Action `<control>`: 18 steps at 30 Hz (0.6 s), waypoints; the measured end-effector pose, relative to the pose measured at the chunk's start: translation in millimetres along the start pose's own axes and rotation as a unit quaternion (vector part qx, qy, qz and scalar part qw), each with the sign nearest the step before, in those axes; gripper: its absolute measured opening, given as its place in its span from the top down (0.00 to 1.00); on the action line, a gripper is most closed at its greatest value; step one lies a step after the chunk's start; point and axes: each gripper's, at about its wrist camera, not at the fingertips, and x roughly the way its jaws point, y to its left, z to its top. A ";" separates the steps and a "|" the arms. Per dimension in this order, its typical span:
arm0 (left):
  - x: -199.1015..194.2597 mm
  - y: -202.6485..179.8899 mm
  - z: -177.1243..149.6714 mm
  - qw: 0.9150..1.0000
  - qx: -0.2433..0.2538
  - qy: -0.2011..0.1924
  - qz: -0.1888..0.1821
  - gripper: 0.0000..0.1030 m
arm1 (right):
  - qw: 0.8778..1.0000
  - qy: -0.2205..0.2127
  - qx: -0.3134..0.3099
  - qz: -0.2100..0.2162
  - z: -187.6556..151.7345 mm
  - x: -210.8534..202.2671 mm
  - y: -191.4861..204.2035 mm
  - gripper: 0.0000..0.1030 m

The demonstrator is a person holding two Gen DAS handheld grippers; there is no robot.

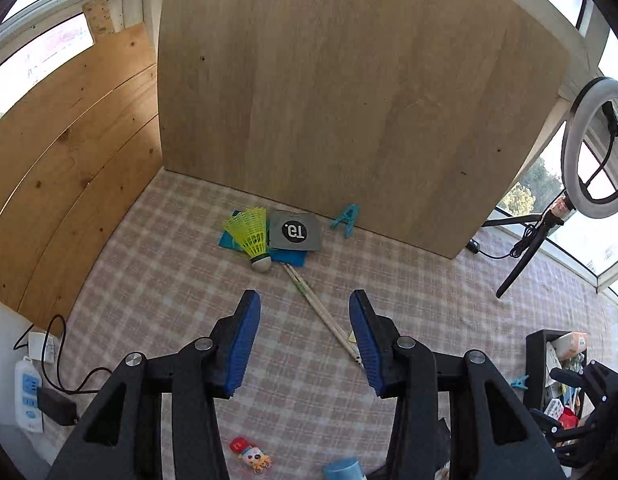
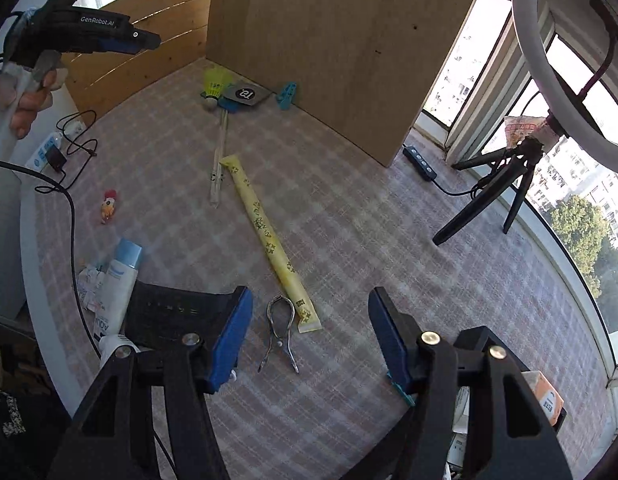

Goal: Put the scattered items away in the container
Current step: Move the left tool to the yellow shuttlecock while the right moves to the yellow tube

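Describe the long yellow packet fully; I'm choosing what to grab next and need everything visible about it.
The long yellow packet is a slim, flat sleeve, seemingly paper or plastic, printed with dark marks and small emblems. It lies flat and diagonal on the checked tablecloth, sealed ends near and far. Its near end sits beside a metal clip; contact is unclear. Neither gripper holds it.

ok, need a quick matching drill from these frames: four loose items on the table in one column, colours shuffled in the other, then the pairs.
Items:
1. shuttlecock
2. clothes peg
3. long wrapped packet
4. metal clip

Colours:
A. silver
B. neon yellow skirt, white tip
C. pale yellow with dark print
D. turquoise

Pairs: 1-B, 2-D, 3-C, 4-A
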 end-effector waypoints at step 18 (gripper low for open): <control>171.5 53.4 38.9 0.991 -0.109 0.077 0.013 0.57 | 0.995 0.089 -0.034 0.024 47.1 135.6 18.3 0.43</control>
